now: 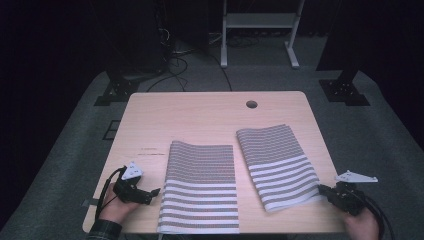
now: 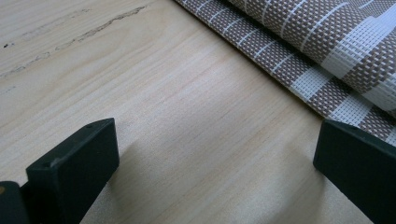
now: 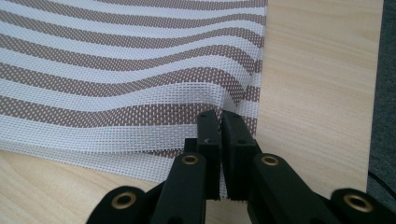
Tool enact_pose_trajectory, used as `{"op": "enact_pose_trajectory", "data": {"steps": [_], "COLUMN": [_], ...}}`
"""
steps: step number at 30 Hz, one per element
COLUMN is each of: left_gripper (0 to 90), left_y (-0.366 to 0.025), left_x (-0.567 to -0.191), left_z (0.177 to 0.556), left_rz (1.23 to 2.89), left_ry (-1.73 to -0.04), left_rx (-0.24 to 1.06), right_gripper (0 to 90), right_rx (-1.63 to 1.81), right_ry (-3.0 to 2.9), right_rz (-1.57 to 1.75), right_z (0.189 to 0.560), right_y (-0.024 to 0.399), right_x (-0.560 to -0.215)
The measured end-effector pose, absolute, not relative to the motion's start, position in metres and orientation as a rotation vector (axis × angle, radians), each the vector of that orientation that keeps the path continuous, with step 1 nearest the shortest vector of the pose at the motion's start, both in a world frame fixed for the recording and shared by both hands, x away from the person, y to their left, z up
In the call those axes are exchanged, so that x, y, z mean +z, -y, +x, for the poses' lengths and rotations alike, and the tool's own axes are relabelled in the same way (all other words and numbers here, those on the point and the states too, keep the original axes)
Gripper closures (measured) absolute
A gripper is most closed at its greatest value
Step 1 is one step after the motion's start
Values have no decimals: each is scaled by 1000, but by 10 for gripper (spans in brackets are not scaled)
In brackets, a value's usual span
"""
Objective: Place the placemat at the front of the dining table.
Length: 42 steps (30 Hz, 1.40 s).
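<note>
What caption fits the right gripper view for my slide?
Right gripper shut on the corner of a striped mat, pinching its edge into a fold on the wooden table.

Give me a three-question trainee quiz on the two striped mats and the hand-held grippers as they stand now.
1. True or false: the left hand-held gripper is shut on the left mat.
2. What does the right hand-held gripper pinch?
A. a cable
B. the right mat
C. the table edge
3. Which mat lies askew to the table's edges?

Key:
1. False; its jaws stand open beside that mat.
2. B, near the mat's corner.
3. The right mat.
</note>
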<state>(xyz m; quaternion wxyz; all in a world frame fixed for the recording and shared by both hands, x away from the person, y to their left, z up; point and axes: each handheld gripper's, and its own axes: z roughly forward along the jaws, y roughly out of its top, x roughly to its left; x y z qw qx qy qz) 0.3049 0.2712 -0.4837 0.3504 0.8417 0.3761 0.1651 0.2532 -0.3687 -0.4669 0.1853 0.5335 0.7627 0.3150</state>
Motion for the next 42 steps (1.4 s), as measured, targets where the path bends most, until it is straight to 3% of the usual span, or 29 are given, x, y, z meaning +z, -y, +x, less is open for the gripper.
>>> {"op": "enact_pose_trajectory", "data": {"steps": [21,42], "left_gripper": [0,0], "left_y": [-271,-271], "left_x": [-484,-484], "left_z": [305,305], "left_rz": [2179,2181], "left_ry": [-975,-974], "left_rx": [427,428], "right_gripper": [871,870], "right_rx": [1027,1078], "right_ry": [-2109,-2176], "right_rz": [1432,1316], "right_z": [258,284], "right_y": [363,325], "right_x": [-448,-438]}}
